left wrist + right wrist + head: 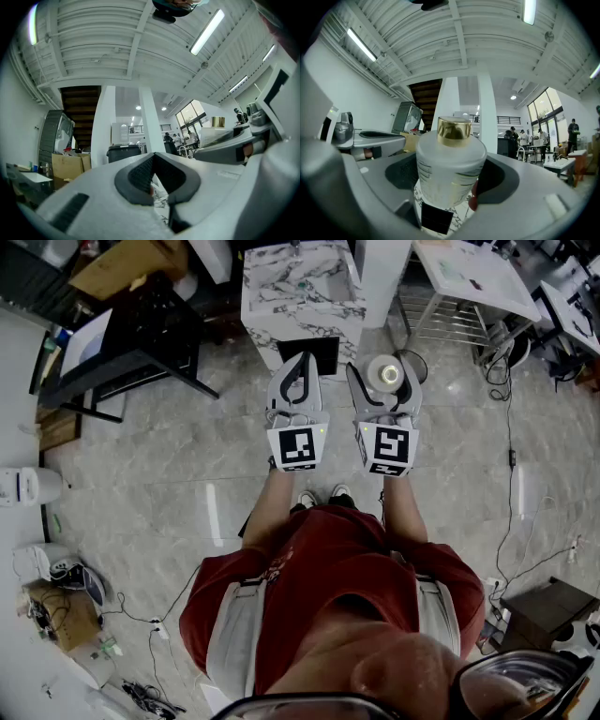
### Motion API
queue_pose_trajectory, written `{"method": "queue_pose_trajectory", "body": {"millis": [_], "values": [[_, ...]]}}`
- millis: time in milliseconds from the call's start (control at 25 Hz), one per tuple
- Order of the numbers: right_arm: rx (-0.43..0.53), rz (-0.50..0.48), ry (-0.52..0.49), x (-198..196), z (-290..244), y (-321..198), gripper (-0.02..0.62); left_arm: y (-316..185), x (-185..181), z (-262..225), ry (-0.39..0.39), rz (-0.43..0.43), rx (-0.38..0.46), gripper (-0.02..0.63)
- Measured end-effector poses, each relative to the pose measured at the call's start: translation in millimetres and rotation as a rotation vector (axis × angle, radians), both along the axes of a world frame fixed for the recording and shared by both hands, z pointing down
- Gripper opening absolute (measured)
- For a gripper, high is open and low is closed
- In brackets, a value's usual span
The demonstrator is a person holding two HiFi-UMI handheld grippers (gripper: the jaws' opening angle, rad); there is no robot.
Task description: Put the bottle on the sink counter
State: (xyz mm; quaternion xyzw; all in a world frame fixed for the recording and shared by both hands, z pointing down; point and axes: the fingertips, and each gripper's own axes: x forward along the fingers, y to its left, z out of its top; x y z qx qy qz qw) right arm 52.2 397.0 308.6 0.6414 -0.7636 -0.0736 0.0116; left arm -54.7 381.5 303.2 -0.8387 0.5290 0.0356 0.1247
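bottle in our right gripper, short of the counter

our right gripper [384,382] is clamped on the bottle [449,159]. both pads press its frosted sides, and its gold cap [453,130] points up above the jaws. just to its left, our left gripper [153,158] has its jaws closed tip to tip with nothing between them. we hold the two side by side, near each other but apart, over the tiled floor [187,456]. ahead of both stands the marble sink counter [267,301], apart from the bottle. behind them, nearer us, are our shoes [319,495].
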Motion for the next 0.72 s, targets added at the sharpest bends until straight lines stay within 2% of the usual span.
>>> {"method": "queue_pose_trajectory", "body": {"millis": [160,320,720], "values": [[-0.013,-0.011,-0.005,-22,7,14,0.351,18,-19,-1,-0.007,0.0,0.004,0.002],[0.006,-0.023,0.0,-46,5,17,0.351,25,-42,-9,0.02,-0.009,0.052,0.002],[0.004,-0.038,-0.011,-86,10,18,0.351,29,-86,-2,0.029,-0.011,0.016,0.002]]}}
